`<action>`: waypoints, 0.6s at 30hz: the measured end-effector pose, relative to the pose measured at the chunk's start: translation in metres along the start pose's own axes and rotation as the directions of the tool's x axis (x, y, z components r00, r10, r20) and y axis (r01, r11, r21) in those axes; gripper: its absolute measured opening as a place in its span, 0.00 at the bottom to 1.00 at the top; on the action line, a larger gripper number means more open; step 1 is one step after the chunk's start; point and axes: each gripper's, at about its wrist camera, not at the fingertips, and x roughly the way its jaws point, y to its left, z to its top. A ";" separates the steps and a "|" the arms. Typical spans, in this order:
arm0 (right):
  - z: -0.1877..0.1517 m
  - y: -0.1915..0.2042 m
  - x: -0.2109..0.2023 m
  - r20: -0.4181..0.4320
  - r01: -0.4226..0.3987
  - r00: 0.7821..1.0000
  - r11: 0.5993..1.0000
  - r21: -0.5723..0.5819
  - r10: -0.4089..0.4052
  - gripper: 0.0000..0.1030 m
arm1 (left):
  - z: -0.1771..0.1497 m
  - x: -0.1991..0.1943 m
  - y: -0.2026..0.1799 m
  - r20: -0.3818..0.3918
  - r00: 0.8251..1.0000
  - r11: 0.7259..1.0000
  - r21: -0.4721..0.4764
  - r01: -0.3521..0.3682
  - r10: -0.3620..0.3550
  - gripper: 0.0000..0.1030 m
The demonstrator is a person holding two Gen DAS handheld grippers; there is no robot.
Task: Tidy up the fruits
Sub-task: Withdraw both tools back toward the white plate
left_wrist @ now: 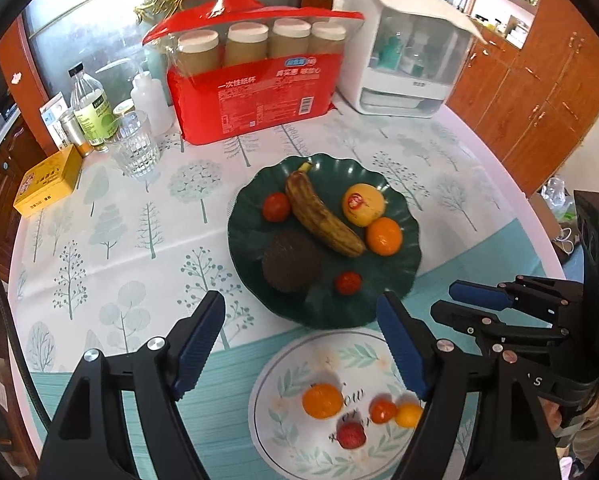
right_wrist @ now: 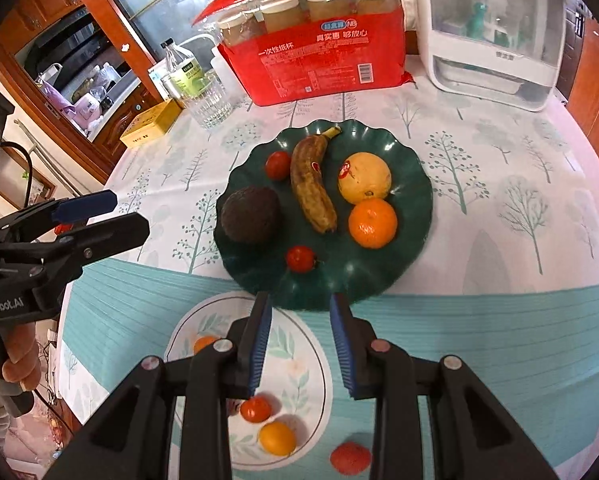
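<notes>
A dark green scalloped plate point(left_wrist: 403, 216) sits about mid-bench on the tree-printed cloth point(left_wrist: 119, 216), holding a spotted brown banana point(left_wrist: 323, 220) across its middle, a yellow round fruit with a red sticker point(left_wrist: 363, 205) and an orange point(left_wrist: 384, 236) touching each other on one side of it, a small tomato point(left_wrist: 276, 207) and a dark rough-skinned fruit point(left_wrist: 291, 262) on the other side, and a second small tomato point(left_wrist: 348, 283) near the plate's near rim. Just beside it, toward the near edge of the bench, lies a white leaf-patterned plate point(left_wrist: 283, 364) carrying a small orange point(left_wrist: 322, 401), a red tomato point(left_wrist: 383, 410) touching a little yellow-orange fruit point(left_wrist: 408, 415), and a red bumpy fruit point(left_wrist: 351, 435), which in the right wrist view seems to lie at or just off the rim; I cannot tell which. The left gripper point(left_wrist: 301, 346) hangs over the near plates with its jaws wide apart and nothing between them. The right gripper point(right_wrist: 301, 346) has its jaws drawn in to a narrow gap, gripping nothing. Along the far edge stand a red pack of paper cups point(left_wrist: 255, 96), a white appliance with a clear window point(left_wrist: 403, 52), a ribbed glass point(left_wrist: 135, 148), bottles and a yellow box point(left_wrist: 47, 180).
</notes>
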 end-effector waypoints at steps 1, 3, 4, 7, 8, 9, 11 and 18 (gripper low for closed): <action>-0.004 0.001 -0.004 0.005 0.003 1.000 1.000 0.001 -0.003 0.30 | -0.003 -0.004 -0.002 0.006 1.000 1.000 0.007 0.001 -0.001 0.75; -0.012 0.001 -0.011 0.014 0.008 1.000 1.000 0.003 -0.008 0.30 | -0.010 -0.011 -0.007 0.017 1.000 1.000 0.019 0.001 -0.002 0.76; -0.015 0.001 -0.014 0.019 0.011 1.000 1.000 0.003 -0.011 0.30 | -0.012 -0.015 -0.009 0.023 1.000 1.000 0.024 0.003 -0.003 0.76; -0.026 0.001 -0.024 0.034 0.024 0.999 1.000 0.005 -0.024 0.30 | -0.022 -0.024 -0.016 0.040 0.999 0.999 0.037 0.010 -0.011 0.77; -0.029 0.001 -0.027 0.038 0.027 0.999 1.000 0.007 -0.028 0.30 | -0.025 -0.028 -0.019 0.046 0.999 0.999 0.040 0.012 -0.014 0.77; -0.033 0.000 -0.030 0.043 0.032 0.999 0.999 0.011 -0.032 0.30 | -0.029 -0.033 -0.022 0.055 0.998 0.999 0.045 0.016 -0.019 0.77; -0.040 -0.002 -0.034 0.051 0.038 0.998 0.999 0.017 -0.039 0.30 | -0.036 -0.041 -0.027 0.076 0.997 0.998 0.052 0.022 -0.026 0.78; -0.065 -0.008 -0.045 0.068 0.055 0.996 0.998 0.035 -0.058 0.30 | -0.064 -0.062 -0.042 0.139 0.990 0.997 0.075 0.016 -0.026 0.83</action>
